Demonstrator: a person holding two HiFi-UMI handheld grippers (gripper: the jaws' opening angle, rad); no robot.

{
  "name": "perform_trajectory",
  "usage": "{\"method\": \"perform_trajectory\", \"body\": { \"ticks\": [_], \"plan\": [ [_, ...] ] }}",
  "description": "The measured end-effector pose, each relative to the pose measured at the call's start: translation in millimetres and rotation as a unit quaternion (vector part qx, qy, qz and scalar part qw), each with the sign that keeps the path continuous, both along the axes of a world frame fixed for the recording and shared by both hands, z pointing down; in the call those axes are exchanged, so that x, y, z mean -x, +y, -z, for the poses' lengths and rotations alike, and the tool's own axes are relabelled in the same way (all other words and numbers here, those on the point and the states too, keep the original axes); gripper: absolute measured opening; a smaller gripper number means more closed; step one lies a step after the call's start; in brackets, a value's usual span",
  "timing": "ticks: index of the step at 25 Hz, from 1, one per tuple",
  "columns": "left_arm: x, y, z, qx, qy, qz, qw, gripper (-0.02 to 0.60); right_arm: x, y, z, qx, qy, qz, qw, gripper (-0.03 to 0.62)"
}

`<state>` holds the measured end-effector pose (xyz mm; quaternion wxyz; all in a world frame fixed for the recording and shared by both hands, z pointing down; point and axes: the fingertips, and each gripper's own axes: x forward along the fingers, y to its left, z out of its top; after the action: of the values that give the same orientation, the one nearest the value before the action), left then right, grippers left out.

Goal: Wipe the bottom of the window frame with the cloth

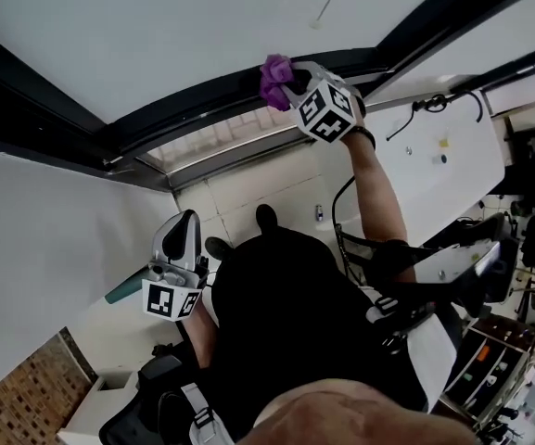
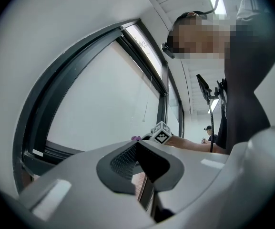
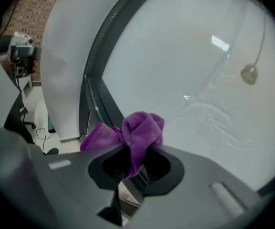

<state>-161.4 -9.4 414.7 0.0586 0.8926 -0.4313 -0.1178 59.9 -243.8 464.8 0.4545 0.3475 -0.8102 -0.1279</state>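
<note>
A dark window frame [image 1: 202,100] is set in a white wall [image 1: 44,248]. The right gripper [image 1: 290,83] reaches up to the frame's bottom rail, its jaws clamped on a bunched purple cloth [image 1: 274,79] that lies against the rail. The left gripper [image 2: 137,149] hangs low beside the person's torso [image 1: 286,313], jaws pressed together with nothing between them.

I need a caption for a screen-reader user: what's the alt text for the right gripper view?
The right tool grips a bunched purple cloth between its jaws, close to a white window pane and its dark frame.
</note>
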Motion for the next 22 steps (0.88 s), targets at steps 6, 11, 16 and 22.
{"method": "perform_trajectory", "body": {
  "ticks": [6,11,16,22],
  "plan": [
    [-12,-12,-4,0.007,-0.005,-0.015,0.9999,0.000,-9,115,-52,0.103,-0.107,0.051,0.988,0.069],
    [-41,-16,11,0.002,-0.022,-0.044,0.9988,0.000,7,66,-54,0.133,-0.635,-0.060,0.759,0.069],
    [-54,-11,14,0.003,-0.044,-0.048,0.9979,0.000,12,10,-50,0.031,-0.727,-0.109,0.677,0.069],
    [-52,-7,6,0.019,-0.057,-0.036,0.9975,0.000,-4,-5,-57,-0.016,-0.730,-0.160,0.664,0.069]
  ]
}}
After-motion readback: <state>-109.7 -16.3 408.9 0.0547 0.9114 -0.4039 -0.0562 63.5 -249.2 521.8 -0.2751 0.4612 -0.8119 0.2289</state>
